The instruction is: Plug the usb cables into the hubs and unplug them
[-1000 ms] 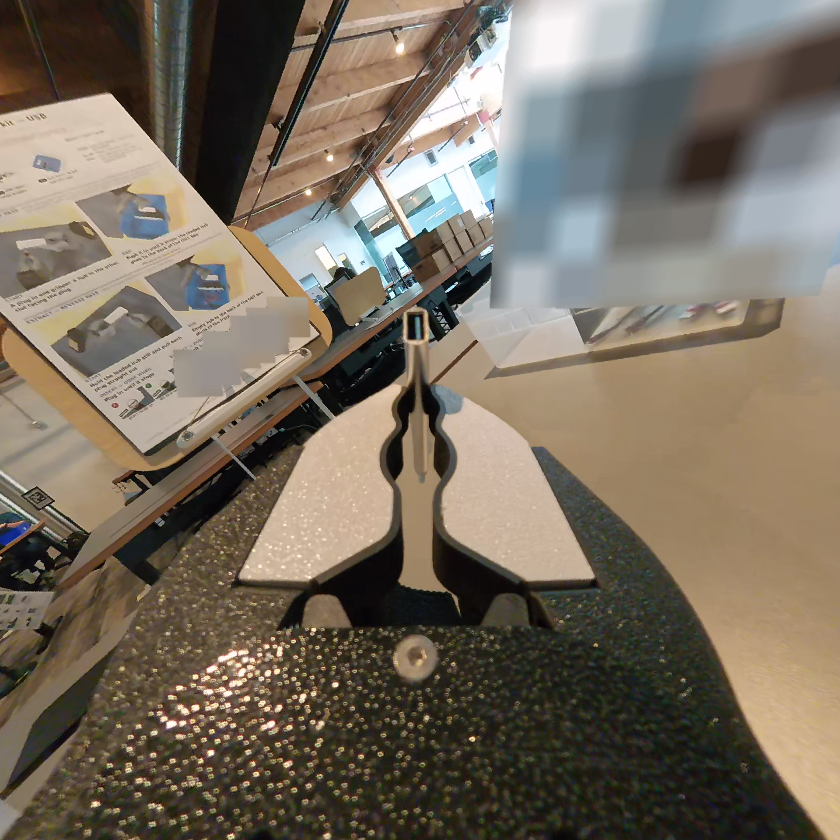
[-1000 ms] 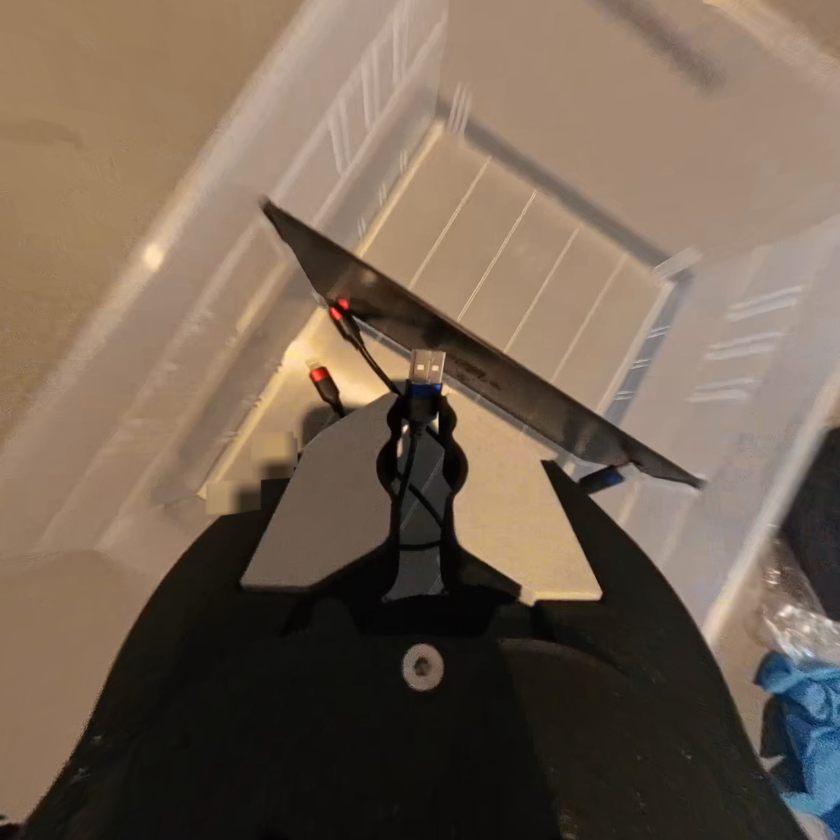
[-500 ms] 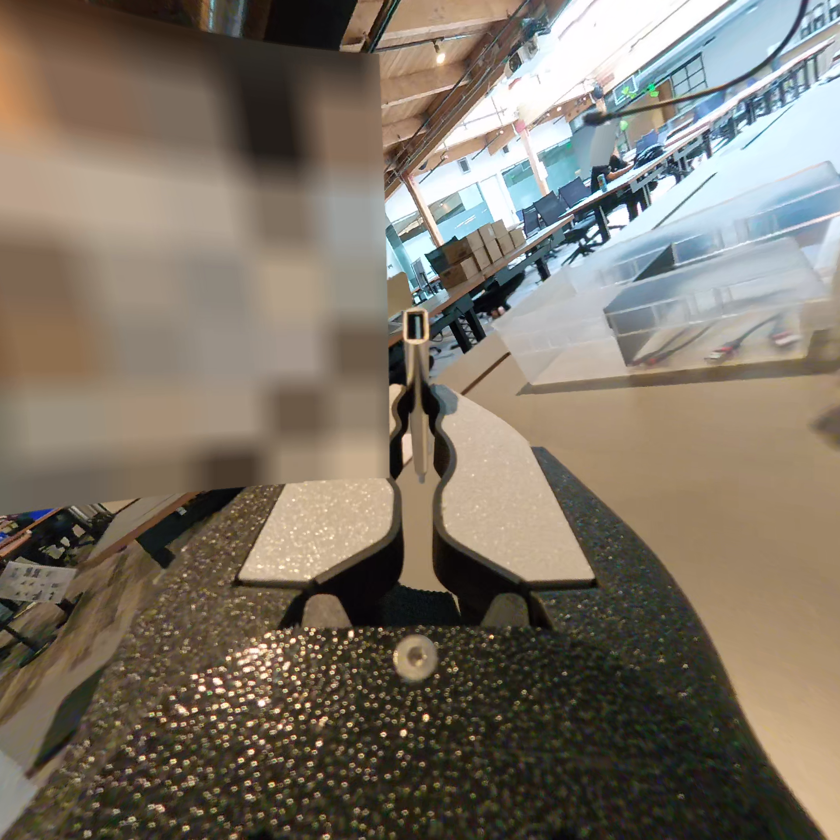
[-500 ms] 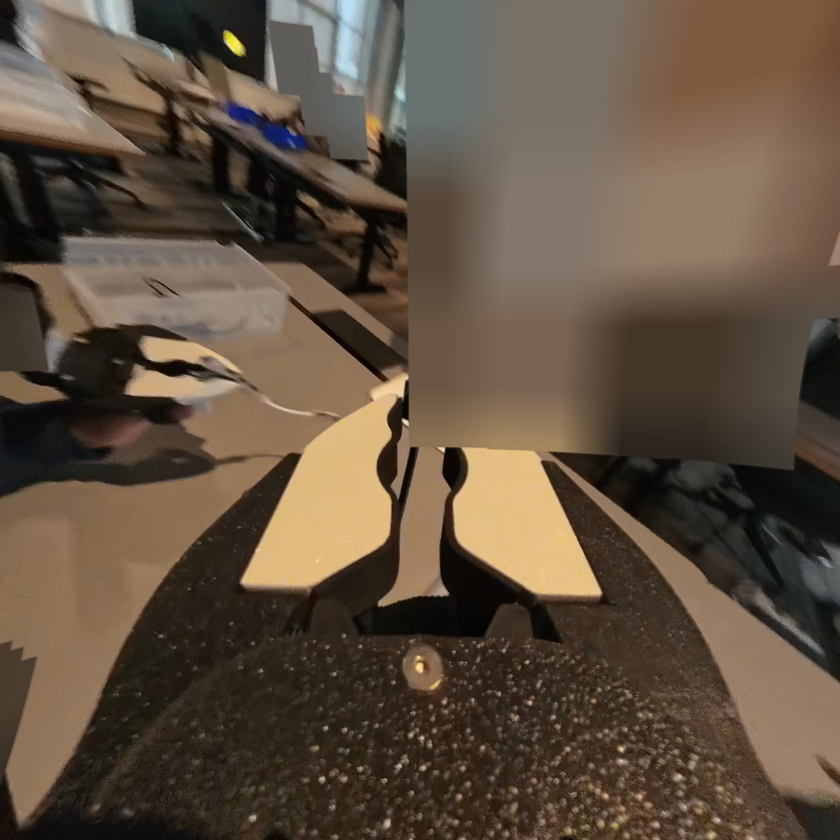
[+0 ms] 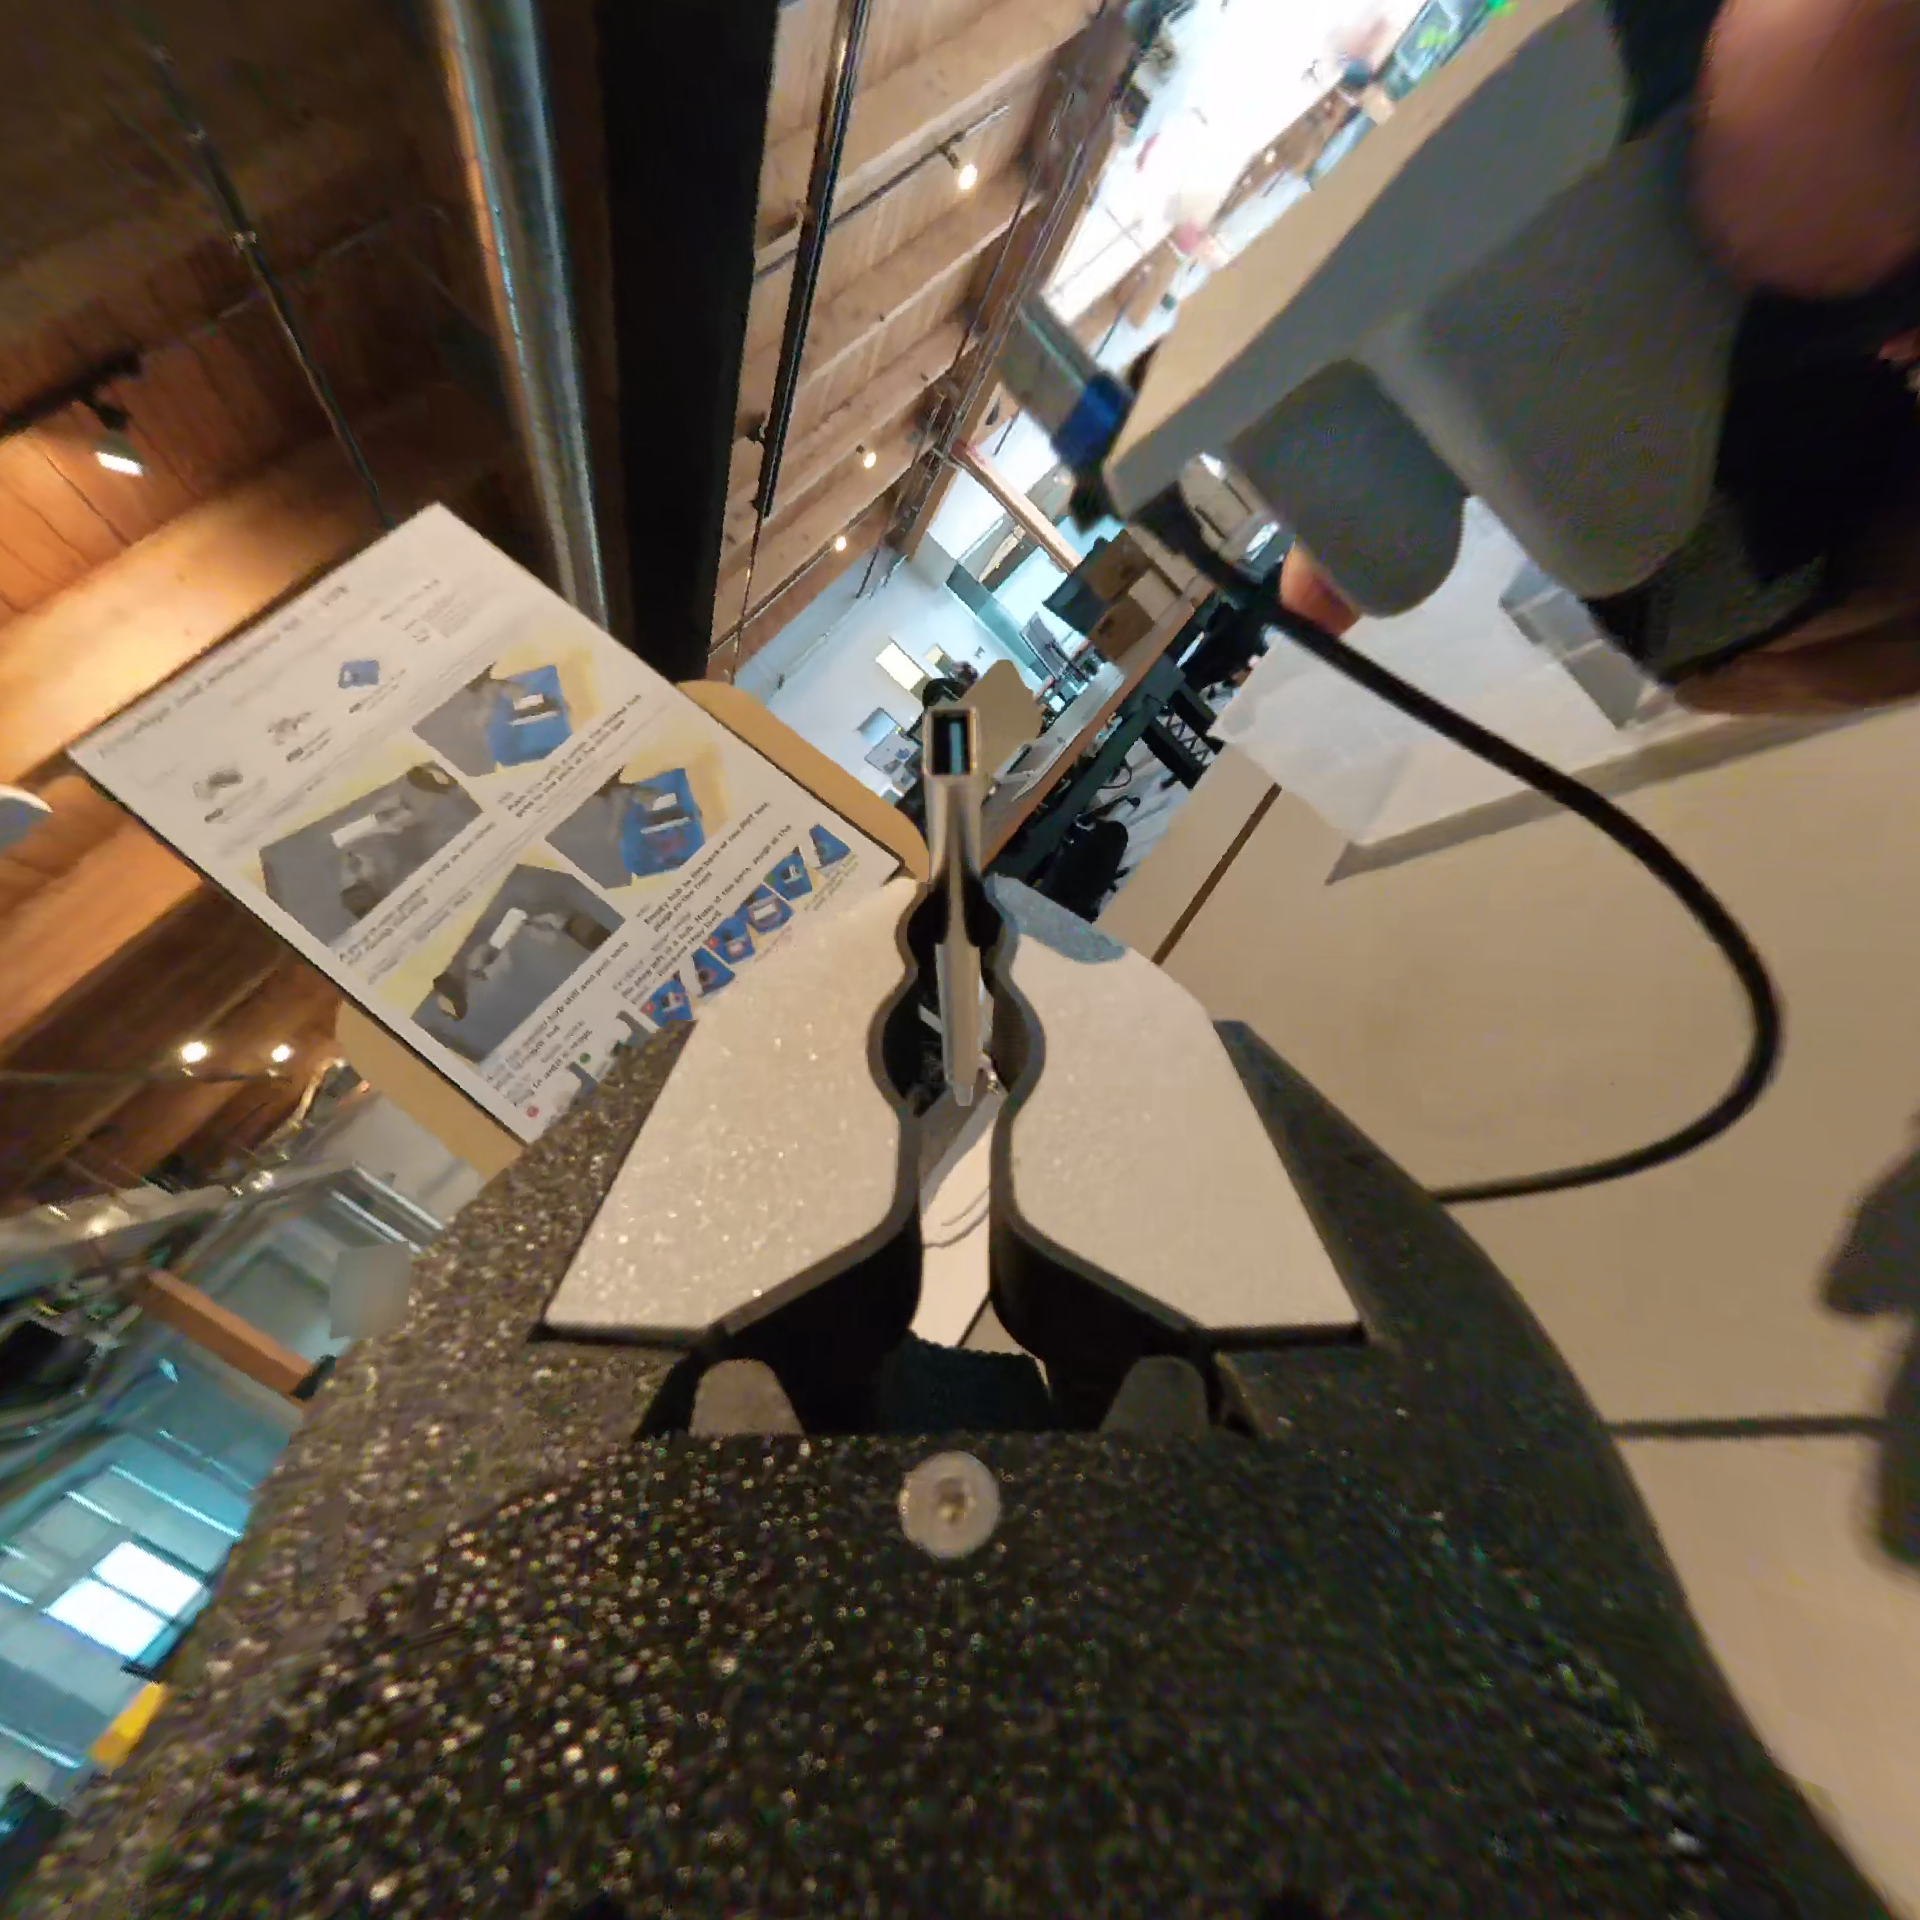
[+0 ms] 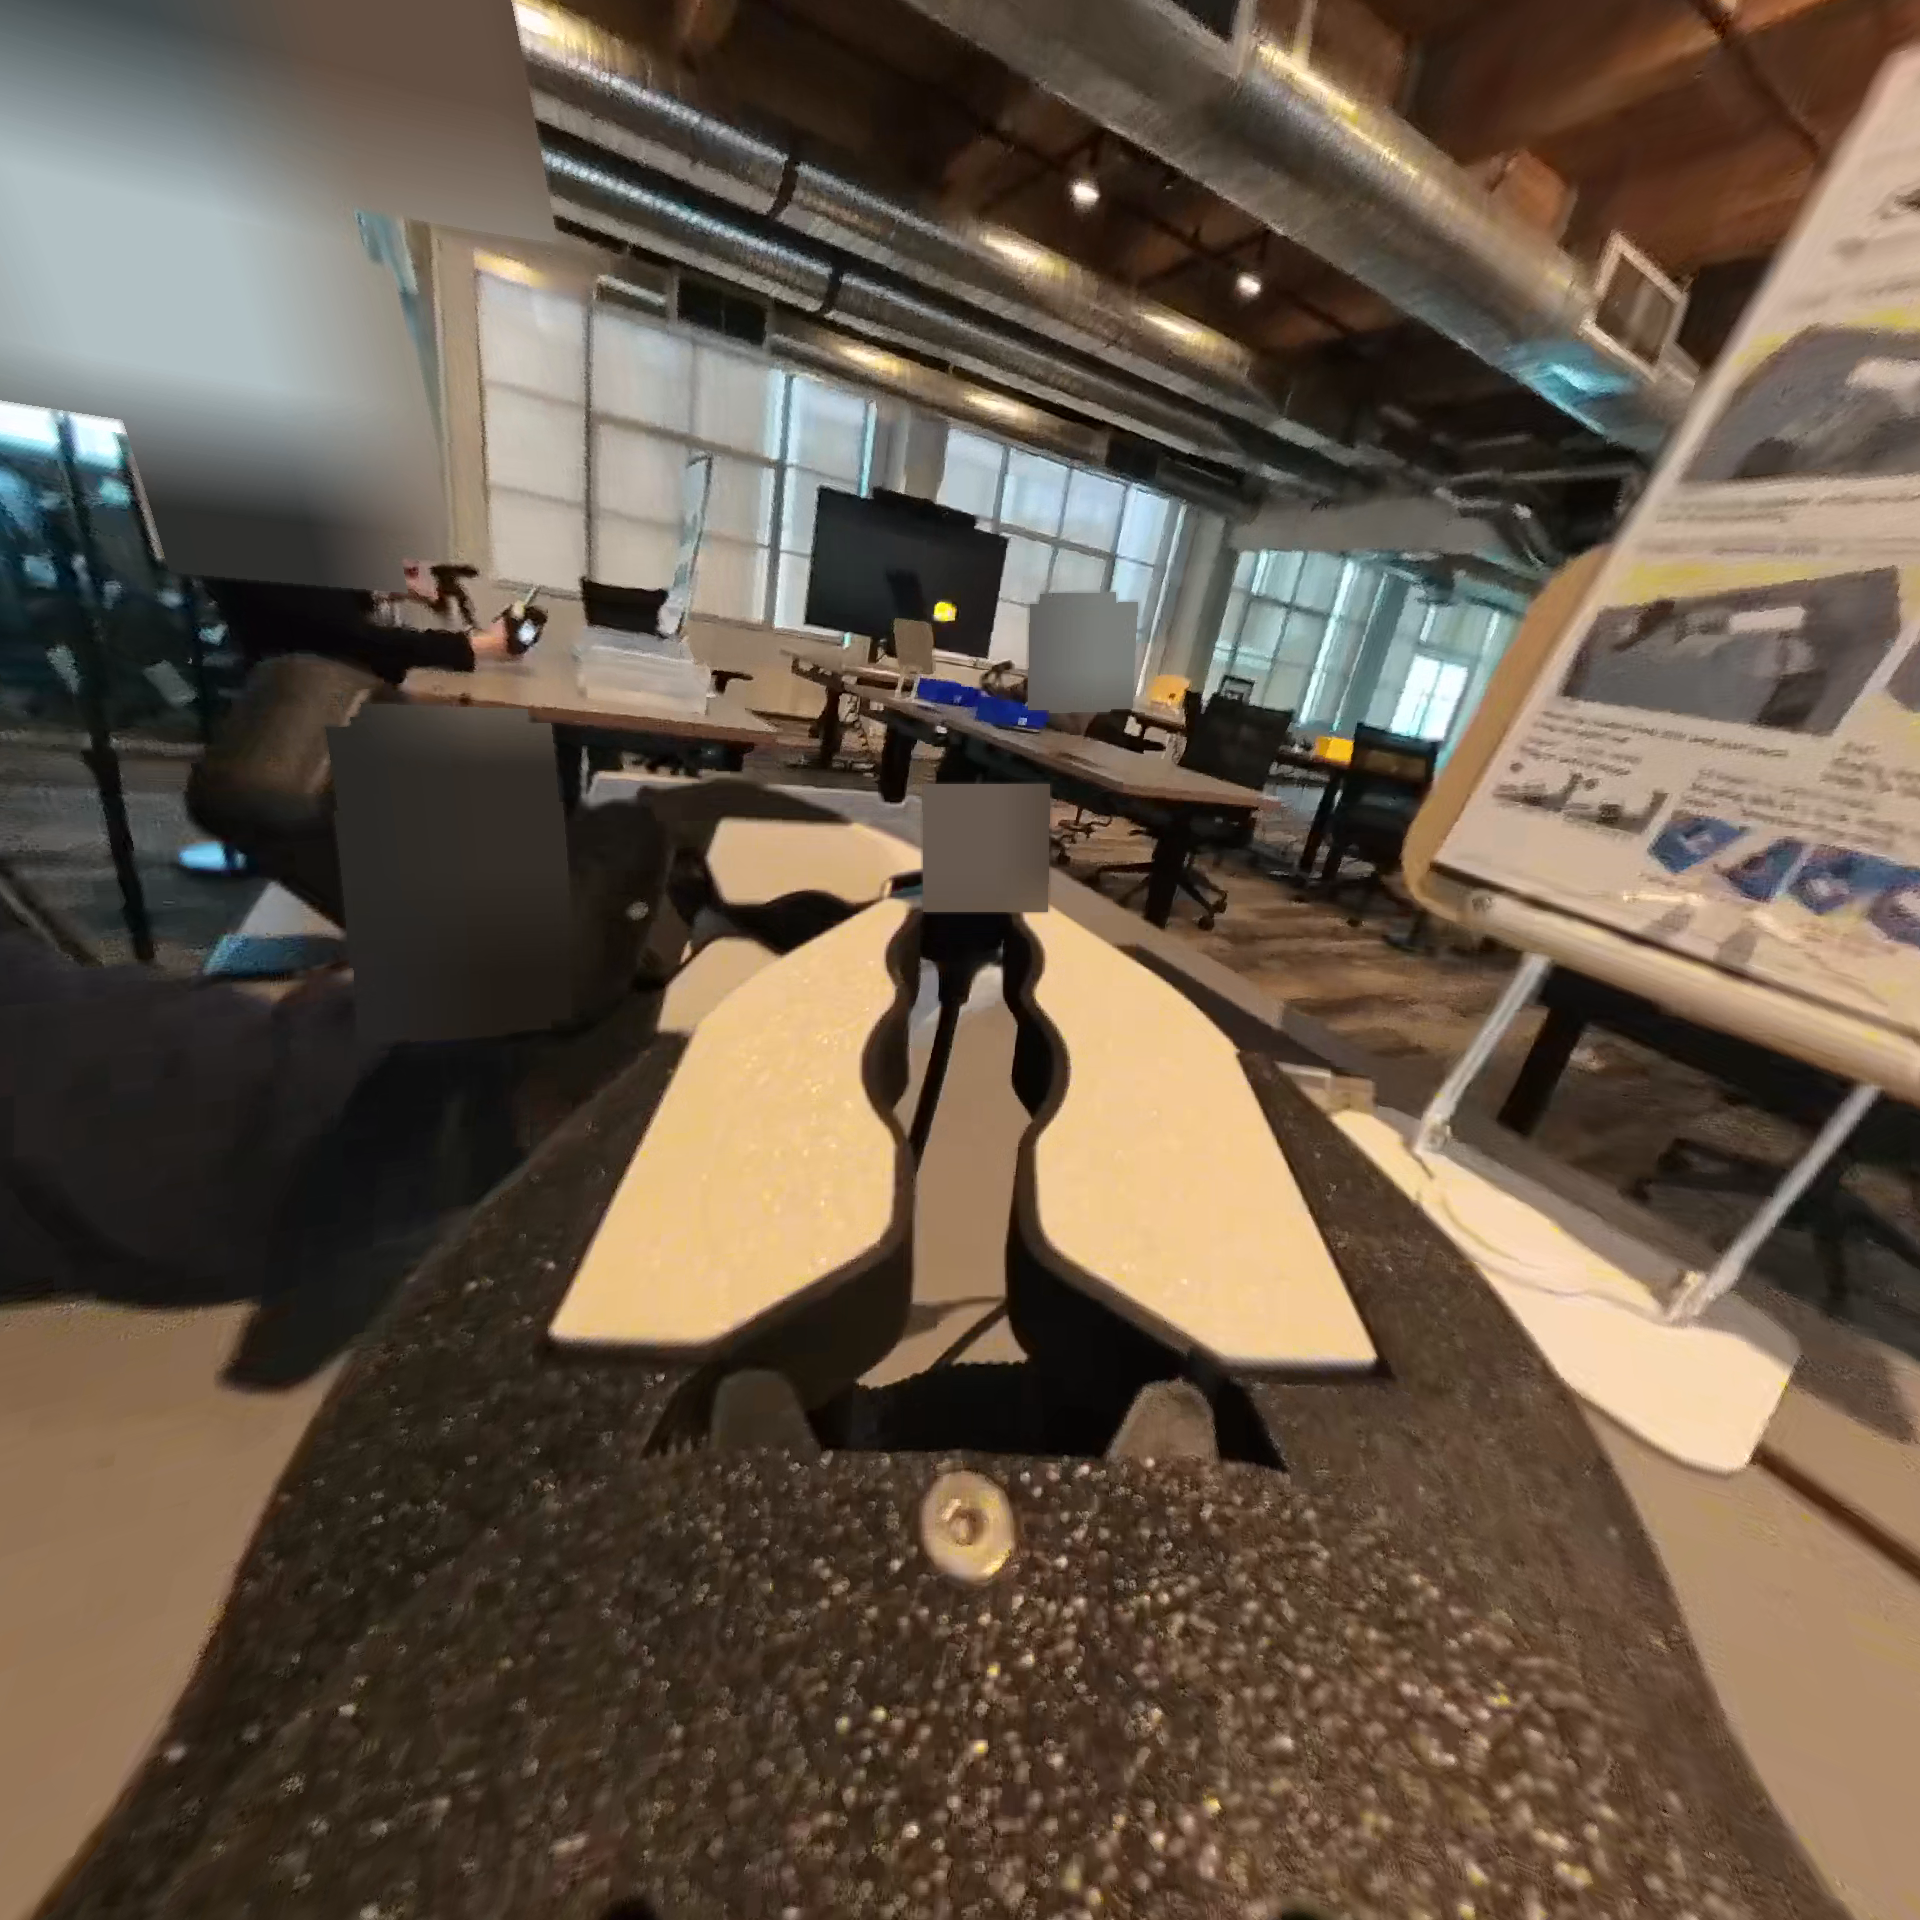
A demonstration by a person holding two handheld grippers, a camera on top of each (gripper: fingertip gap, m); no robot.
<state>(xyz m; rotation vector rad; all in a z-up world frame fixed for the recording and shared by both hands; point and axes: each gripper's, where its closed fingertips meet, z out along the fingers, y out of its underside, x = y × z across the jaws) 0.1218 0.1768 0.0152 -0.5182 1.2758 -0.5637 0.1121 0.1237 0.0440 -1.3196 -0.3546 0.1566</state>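
Aligning plug with port comes first, I judge: square, then push straight; left tongs [image 5: 951,935] clench the slim silver hub [image 5: 951,831], port outward, above the desk [image 5: 1455,987]; right tongs [image 6: 961,940] pinch the black usb cable [image 6: 940,1049], plug tip masked.

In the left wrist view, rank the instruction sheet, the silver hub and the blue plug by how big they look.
1. Instruction sheet, largest.
2. Silver hub, held in the left gripper.
3. Blue plug, smallest.
Nearness varies, so true sizes are unsure.
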